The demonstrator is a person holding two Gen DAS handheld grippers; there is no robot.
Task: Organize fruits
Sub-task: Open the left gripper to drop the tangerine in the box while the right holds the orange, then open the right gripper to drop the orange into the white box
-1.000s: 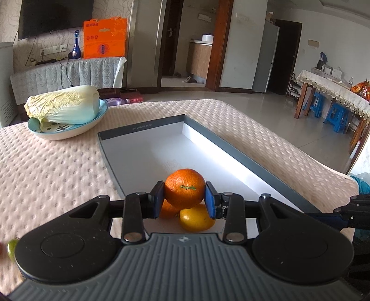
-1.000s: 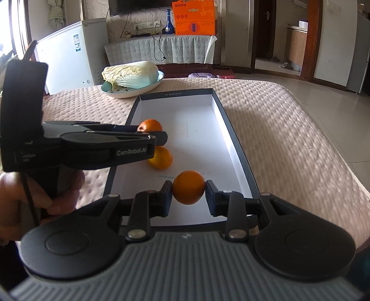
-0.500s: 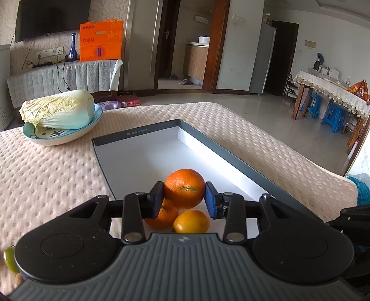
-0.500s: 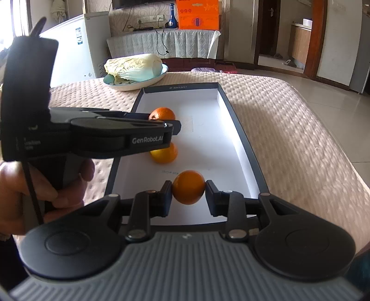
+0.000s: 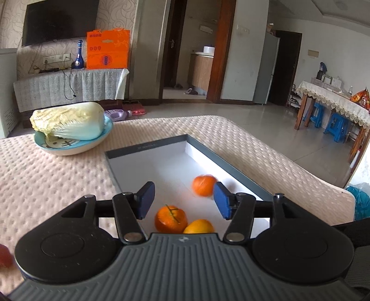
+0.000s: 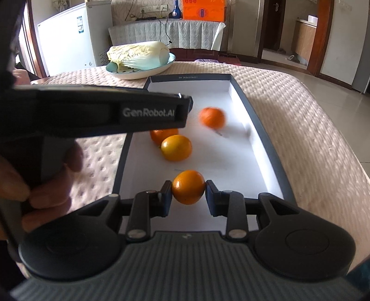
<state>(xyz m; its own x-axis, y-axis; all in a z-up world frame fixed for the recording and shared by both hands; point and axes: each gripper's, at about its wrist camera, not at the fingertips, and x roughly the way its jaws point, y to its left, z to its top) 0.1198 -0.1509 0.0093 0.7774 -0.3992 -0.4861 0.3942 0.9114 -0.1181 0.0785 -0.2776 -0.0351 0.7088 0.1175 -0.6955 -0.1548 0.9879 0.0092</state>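
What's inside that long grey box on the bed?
Inside the grey box lie three loose fruits: a blurred orange, a yellow-orange one, and another orange partly hidden behind the left gripper. The right gripper holds a fourth fruit above it.

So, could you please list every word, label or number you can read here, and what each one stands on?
"GenRobot.AI": white letters on the side of the left gripper.
Small print on the tray's far rim: too small to read.
Print on the orange box: blurred, unreadable.
Sticker on the white freezer: too small to read.
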